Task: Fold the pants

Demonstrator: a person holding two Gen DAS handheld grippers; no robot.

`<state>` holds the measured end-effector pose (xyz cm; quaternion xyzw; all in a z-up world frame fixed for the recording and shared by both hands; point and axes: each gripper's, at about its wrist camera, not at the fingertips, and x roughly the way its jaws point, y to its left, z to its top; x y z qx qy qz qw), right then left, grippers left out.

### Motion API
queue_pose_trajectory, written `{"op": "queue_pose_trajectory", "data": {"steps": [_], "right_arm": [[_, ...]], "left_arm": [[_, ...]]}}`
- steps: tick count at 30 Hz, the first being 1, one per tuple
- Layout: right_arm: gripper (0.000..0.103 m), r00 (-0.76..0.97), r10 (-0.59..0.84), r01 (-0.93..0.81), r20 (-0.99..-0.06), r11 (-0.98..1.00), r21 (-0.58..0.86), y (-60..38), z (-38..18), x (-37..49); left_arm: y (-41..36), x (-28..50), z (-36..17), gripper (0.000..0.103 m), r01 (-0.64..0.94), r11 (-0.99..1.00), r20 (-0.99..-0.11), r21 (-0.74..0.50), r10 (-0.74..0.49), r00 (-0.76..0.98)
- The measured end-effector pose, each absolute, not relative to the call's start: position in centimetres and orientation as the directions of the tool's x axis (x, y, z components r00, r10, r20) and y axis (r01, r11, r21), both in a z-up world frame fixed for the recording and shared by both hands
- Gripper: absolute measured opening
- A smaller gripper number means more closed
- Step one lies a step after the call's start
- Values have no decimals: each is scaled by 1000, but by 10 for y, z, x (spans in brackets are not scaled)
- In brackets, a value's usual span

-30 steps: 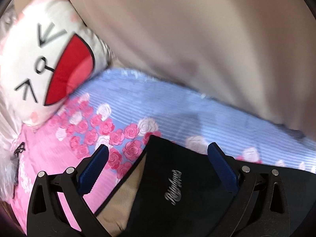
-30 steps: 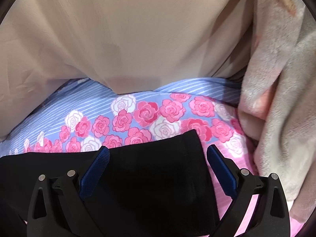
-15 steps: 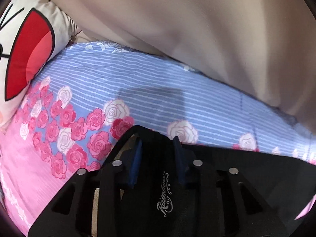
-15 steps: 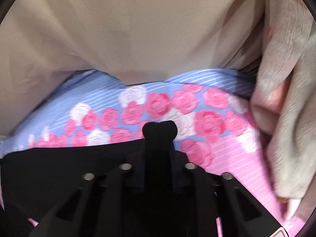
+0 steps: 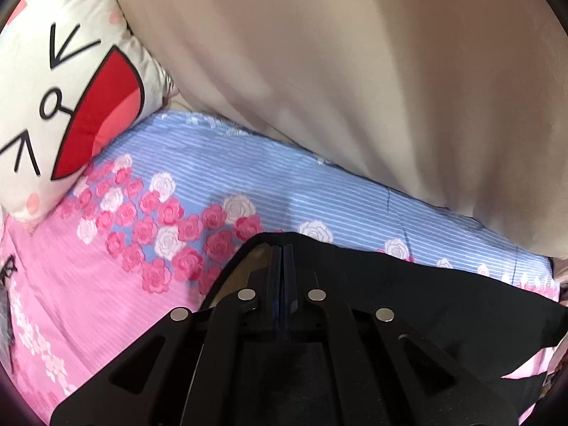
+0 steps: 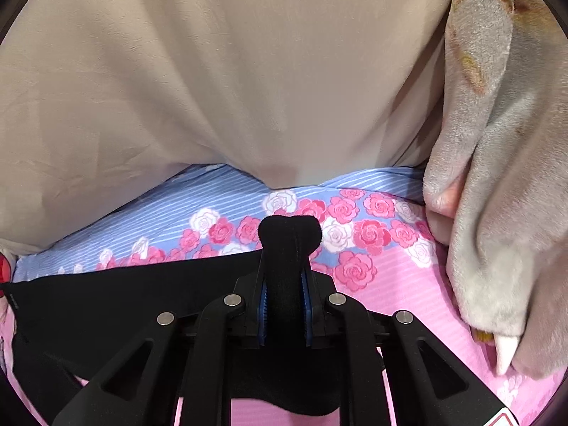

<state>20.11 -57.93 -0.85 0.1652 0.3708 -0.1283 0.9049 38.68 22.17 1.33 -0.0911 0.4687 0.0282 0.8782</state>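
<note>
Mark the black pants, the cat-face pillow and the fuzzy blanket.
black pants (image 6: 117, 305), right wrist view, flat cloth left of the fingers.
cat-face pillow (image 5: 53, 81), left wrist view, white face beside the red mouth.
fuzzy blanket (image 6: 497, 184), right wrist view, middle fold.

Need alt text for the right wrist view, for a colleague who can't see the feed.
The right gripper is shut on a bunched corner of the black fabric pants, which lie on a pink and blue rose-print bedsheet. A beige curtain-like cloth hangs behind, and a fluffy pale blanket is at the right.

Black pants on pink-and-blue striped, rose-patterned sheet.
</note>
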Motion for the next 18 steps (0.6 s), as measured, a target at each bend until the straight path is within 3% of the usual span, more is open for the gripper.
{"op": "queue_pose_trajectory", "data": {"steps": [8, 9, 10, 12, 13, 15, 17, 18], "right_arm": [[13, 665, -111, 369, -738, 909, 196, -573, -19, 204], [13, 662, -112, 371, -741, 908, 194, -574, -21, 205], [13, 661, -111, 372, -742, 908, 195, -575, -21, 205], [13, 657, -112, 376, -745, 906, 196, -576, -24, 208], [13, 655, -111, 377, -747, 905, 197, -577, -24, 209], [13, 649, -113, 379, -752, 906, 191, -578, -26, 212], [13, 645, -119, 382, -755, 906, 184, -579, -27, 214], [13, 645, -119, 383, -755, 905, 184, -579, -27, 215]], "left_arm": [[232, 411, -30, 10, -216, 963, -885, -161, -44, 463], [233, 415, -33, 22, -226, 962, -888, -154, -34, 458], [234, 419, -36, 45, -231, 961, -888, -153, -31, 459], [236, 427, -38, 76, -238, 960, -880, -145, -16, 474], [237, 428, -36, 84, -246, 959, -868, -140, 0, 496], [238, 433, -35, 86, -243, 957, -853, -161, -10, 522], [234, 444, -42, 81, -205, 963, -868, -175, -52, 493], [231, 450, -48, 46, -179, 969, -886, -172, -73, 458]]}}
